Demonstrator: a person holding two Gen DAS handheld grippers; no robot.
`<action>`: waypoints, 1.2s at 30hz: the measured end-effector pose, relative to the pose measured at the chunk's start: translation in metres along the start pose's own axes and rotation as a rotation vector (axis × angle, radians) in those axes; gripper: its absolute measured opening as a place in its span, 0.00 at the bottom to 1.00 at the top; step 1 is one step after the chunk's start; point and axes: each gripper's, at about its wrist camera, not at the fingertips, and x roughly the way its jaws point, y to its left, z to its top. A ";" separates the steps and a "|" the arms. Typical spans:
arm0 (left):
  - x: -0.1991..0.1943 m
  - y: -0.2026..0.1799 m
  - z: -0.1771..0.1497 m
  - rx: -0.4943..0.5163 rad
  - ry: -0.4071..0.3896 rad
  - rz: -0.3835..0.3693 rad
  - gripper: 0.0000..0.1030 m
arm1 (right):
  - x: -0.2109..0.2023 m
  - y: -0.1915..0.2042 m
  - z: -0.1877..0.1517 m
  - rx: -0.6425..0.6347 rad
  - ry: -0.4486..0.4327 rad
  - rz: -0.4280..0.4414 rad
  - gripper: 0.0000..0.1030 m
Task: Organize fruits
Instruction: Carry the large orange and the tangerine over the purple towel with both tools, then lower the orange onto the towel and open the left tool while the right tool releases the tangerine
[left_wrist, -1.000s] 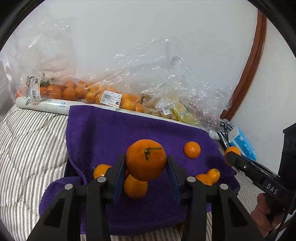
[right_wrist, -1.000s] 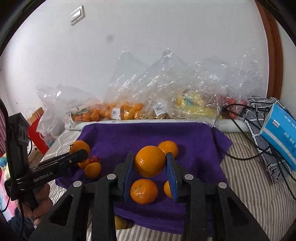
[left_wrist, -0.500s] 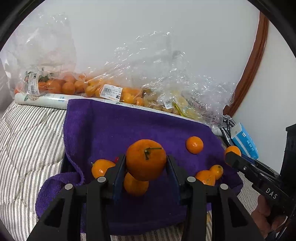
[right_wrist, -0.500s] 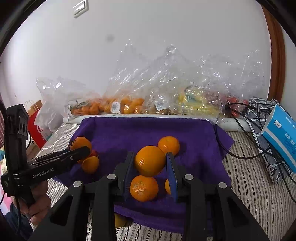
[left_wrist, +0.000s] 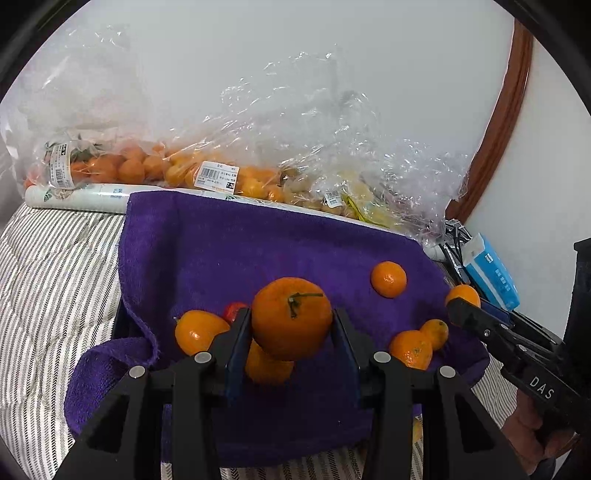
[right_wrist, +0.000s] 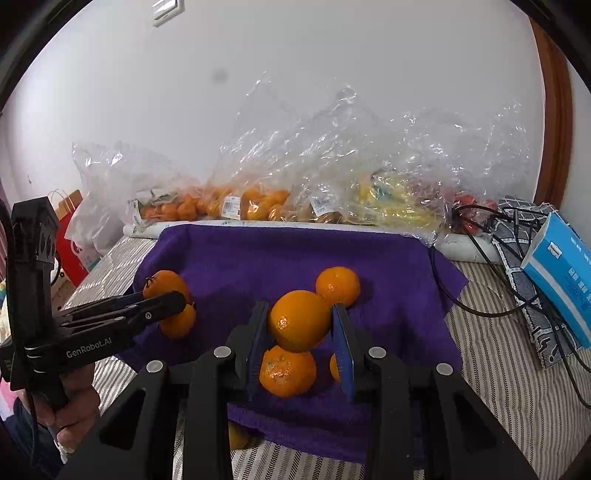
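Left gripper (left_wrist: 291, 332): fingers clamped on a large orange with a green stem (left_wrist: 291, 317), held above the near part of the purple towel (left_wrist: 240, 258).

Right gripper (right_wrist: 301, 332): fingers clamped on a smooth orange (right_wrist: 299, 320), held above the near middle of the towel.

Purple towel: spread over a striped bed cover (left_wrist: 55, 266); near edge hangs in a fold.

Loose fruit on the towel, left wrist view: one orange (left_wrist: 199, 330) just left of the left gripper, with a small red fruit (left_wrist: 233, 309) beside it; another orange (left_wrist: 267, 363) directly under the held one; a small orange (left_wrist: 388, 279) alone farther right; two more (left_wrist: 412, 349) touching each other at the right edge.

Loose fruit, right wrist view: an orange (right_wrist: 288, 371) under the held one; another (right_wrist: 338, 286) just beyond it, far and right.

Plastic bags (left_wrist: 258, 173): clear, crumpled, lined along the far wall, holding small oranges and yellow fruit, with price labels showing.

White roll (left_wrist: 74, 195): lies between the bags and the towel's far edge.

Blue box (right_wrist: 561, 269): on the cover at far right, next to black cables (right_wrist: 491, 266).

Person's hand (right_wrist: 70, 410): grips the left tool's handle at the near left of the right wrist view.
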 end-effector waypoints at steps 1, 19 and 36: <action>0.000 0.000 0.000 -0.002 0.001 -0.001 0.40 | 0.000 0.000 0.000 -0.002 0.001 -0.002 0.33; -0.004 -0.006 -0.001 0.008 -0.027 -0.017 0.55 | 0.016 0.002 -0.008 -0.033 0.066 -0.039 0.33; -0.011 -0.003 0.001 -0.018 -0.053 -0.036 0.63 | 0.023 0.003 -0.010 -0.043 0.095 -0.054 0.33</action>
